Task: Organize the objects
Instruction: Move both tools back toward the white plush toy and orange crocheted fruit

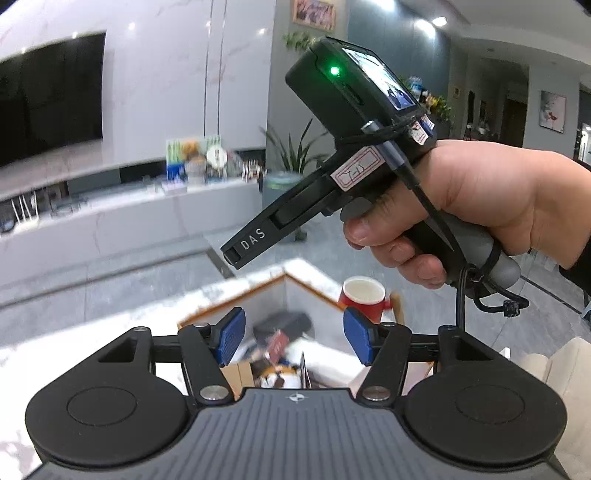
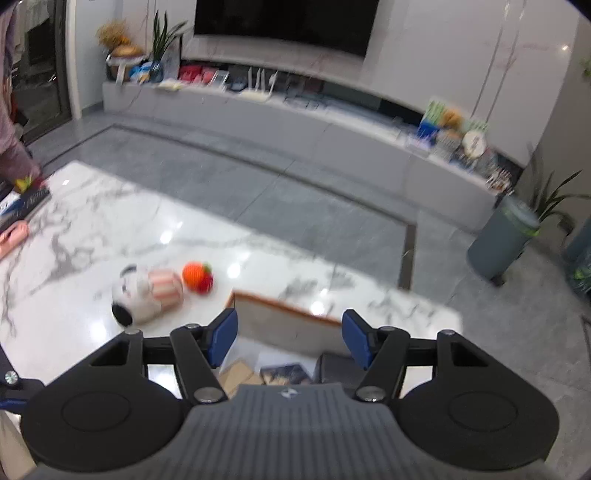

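A living room with pale marble walls, a grey tiled floor and a white marble-patterned table (image 2: 92,229); a dark television screen (image 2: 280,26) hangs above a long low shelf crowded with small items.

The left gripper (image 1: 294,334) hangs over the table with its blue pads parted and nothing between them, so it is released. Straight below and beyond its fingers sits an open box with a wooden-coloured rim (image 1: 236,299), holding a blurred jumble of objects, among them something dark and a small red card. Just past the box's far right side stands a red cup (image 1: 364,297) with a pale inside. Higher up in this view, a person's hand (image 1: 454,210) grips the handle of the right gripper, whose black body shows a green light; its tips are not seen from here.

From its own camera, the right gripper (image 2: 289,338) also has its blue pads apart, with empty air between them: released. Beneath it lies the same box (image 2: 284,314), showing a tan item, a dark printed booklet and a dark case inside. To the left on the table, well apart from the box, a white and pink-striped soft toy (image 2: 147,293) lies on its side, with an orange and red knitted toy (image 2: 197,277) just beside it. A grey bin (image 2: 502,240) stands on the floor at the right. At the far left edge is a pink sleeve (image 2: 14,155).
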Tool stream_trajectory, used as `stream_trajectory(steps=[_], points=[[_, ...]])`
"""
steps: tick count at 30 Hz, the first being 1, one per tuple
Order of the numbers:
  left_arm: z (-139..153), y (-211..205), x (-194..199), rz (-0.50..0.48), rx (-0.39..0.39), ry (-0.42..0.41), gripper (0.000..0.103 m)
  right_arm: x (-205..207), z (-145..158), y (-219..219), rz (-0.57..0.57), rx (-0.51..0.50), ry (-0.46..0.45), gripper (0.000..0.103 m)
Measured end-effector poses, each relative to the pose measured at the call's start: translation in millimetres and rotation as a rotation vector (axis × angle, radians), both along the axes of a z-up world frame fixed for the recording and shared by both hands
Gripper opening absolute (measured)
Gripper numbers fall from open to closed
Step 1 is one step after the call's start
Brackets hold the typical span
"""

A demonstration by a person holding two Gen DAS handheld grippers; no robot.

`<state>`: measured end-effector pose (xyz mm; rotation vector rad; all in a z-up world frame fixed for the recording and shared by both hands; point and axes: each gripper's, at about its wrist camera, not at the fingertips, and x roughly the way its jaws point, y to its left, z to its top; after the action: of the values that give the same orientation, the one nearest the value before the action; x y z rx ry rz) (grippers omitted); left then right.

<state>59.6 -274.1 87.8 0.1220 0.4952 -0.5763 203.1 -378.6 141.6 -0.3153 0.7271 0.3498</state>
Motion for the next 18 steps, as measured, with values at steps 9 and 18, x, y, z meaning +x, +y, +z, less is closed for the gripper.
stream_trajectory(steps=[9,18], points=[[41.2,10.8,-23.6,0.005,0.039,-0.106,0.074,-53.5,73.9,29.4,0.016,-0.011,-0.134,0.065],[58.3,29.3,-41.6,0.037,0.117,-0.171,0.086,-89.5,111.0,61.7,0.033,-0.03,-0.215,0.066]])
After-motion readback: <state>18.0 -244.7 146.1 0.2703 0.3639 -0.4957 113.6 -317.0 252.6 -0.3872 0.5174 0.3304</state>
